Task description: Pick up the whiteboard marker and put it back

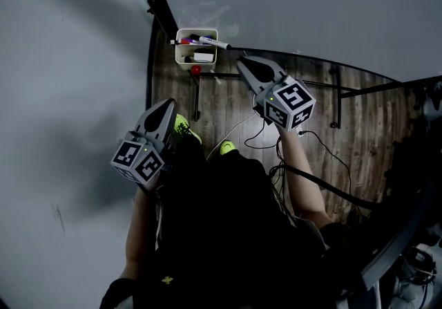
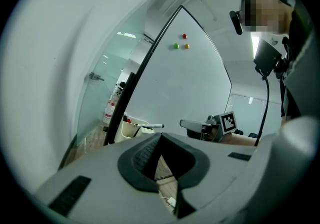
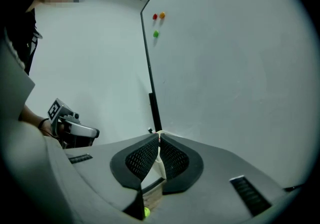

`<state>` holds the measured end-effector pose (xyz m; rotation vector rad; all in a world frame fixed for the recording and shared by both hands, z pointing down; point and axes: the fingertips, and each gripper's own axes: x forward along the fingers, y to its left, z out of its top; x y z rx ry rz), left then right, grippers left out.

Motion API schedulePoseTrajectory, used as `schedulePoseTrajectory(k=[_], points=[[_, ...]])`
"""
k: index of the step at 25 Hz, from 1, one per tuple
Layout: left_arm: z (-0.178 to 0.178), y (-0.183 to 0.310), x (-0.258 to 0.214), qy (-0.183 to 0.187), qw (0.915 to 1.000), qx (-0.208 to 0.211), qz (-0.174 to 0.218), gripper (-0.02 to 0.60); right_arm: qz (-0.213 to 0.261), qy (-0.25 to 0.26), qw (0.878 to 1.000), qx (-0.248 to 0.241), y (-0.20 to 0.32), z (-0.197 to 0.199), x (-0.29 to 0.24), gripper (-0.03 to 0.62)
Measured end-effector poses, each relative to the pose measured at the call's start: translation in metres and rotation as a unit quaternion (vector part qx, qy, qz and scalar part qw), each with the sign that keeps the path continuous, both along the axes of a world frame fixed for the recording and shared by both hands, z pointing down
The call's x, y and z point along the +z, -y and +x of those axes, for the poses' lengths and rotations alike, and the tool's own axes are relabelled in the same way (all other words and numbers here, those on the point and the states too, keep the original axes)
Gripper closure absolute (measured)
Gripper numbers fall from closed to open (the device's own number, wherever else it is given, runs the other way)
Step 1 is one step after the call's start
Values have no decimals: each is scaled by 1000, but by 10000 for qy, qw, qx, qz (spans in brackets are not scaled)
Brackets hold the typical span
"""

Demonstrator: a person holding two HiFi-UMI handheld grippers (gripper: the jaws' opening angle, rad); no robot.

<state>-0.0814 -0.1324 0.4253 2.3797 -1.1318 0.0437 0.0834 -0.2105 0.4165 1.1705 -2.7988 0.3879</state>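
A white whiteboard marker (image 1: 213, 43) with a dark cap lies across the top of a cream holder (image 1: 185, 59) fixed at the whiteboard's lower left corner; its end sticks out to the right. In the left gripper view the marker (image 2: 152, 127) rests on the holder (image 2: 131, 129). My right gripper (image 1: 243, 63) hangs just right of the holder, apart from the marker; its jaws are shut with nothing between them (image 3: 159, 138). My left gripper (image 1: 166, 104) is lower and to the left, near my legs, its jaws (image 2: 161, 136) shut and empty.
The whiteboard (image 1: 311, 3) fills the far side, with small coloured magnets (image 2: 184, 36) high up. Other markers and an eraser sit in the holder. The stand's black legs (image 1: 335, 100) and loose cables (image 1: 324, 155) lie on the wooden floor. A white wall is at the left.
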Motion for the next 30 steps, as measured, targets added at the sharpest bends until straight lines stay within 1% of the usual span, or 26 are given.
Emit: schedulePoseTrajectory(k=[2, 6, 10, 17, 21, 25, 30], points=[[2, -8, -4, 11, 10000, -74, 27, 549, 26, 0, 10000, -58, -10, 4, -2, 597], [4, -25, -11, 22, 9997, -229, 95, 550, 79, -27, 9997, -228, -33, 9, -2, 597], [3, -40, -10, 93, 9994, -325, 80, 550, 19, -7, 9994, -347, -56, 14, 1, 599], [10, -49, -13, 168, 9996, -182, 98, 550, -32, 27, 9992, -390, -80, 15, 4, 599], [12, -50, -33, 113, 9996, -45, 272, 550, -88, 40, 9991, -417, -94, 11, 6, 599], [1, -49, -45, 100, 9989, -21, 467, 549, -114, 22, 9991, -419, -104, 3, 7, 599], [-17, -68, -41, 21, 9990, -50, 447, 549, -67, -20, 9988, -475, -124, -16, 0, 599]])
